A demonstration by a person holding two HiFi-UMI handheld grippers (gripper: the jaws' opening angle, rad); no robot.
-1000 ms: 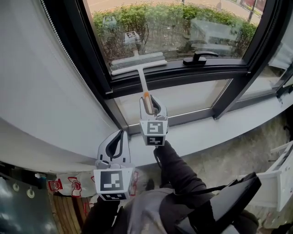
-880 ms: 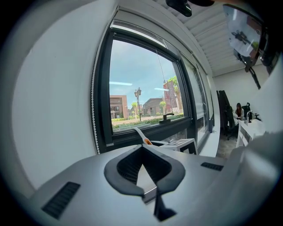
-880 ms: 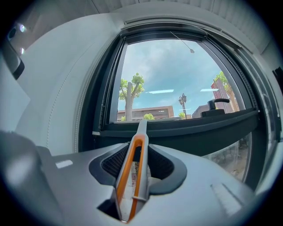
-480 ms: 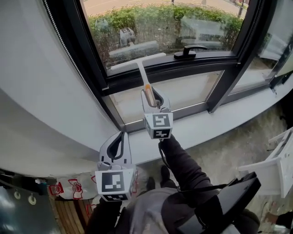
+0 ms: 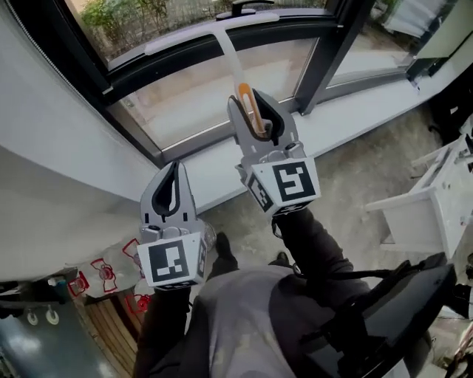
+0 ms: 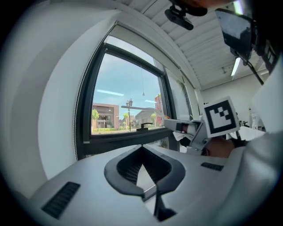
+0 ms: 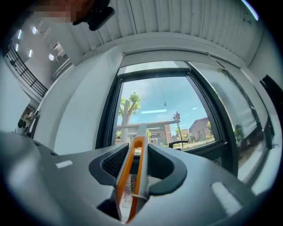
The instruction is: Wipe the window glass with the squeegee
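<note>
The squeegee has a white and orange handle point(image 5: 246, 103) and a long white blade point(image 5: 194, 38). The blade lies along the bottom edge of the upper window glass point(image 5: 133, 18), just above the dark crossbar point(image 5: 185, 59). My right gripper point(image 5: 250, 100) is shut on the handle, which runs up between its jaws point(image 7: 132, 176) toward the blade point(image 7: 132, 126). My left gripper point(image 5: 173, 168) hangs lower left by the wall, shut with nothing in it point(image 6: 142, 148). From the left gripper view, the right gripper point(image 6: 212, 126) shows at the right.
A black window handle point(image 5: 244, 7) sits on the crossbar near the blade. Below it are a lower pane point(image 5: 192, 96) and a pale sill point(image 5: 222, 173). A dark upright frame post point(image 5: 332, 55) stands to the right. A white stand point(image 5: 432, 210) is at the far right, and a red-printed bag point(image 5: 111, 277) lies at the lower left.
The head view has tilted down, so the window sits higher in frame. My right gripper with the squeegee has drawn back and nearer to me. The left gripper rose slightly.
</note>
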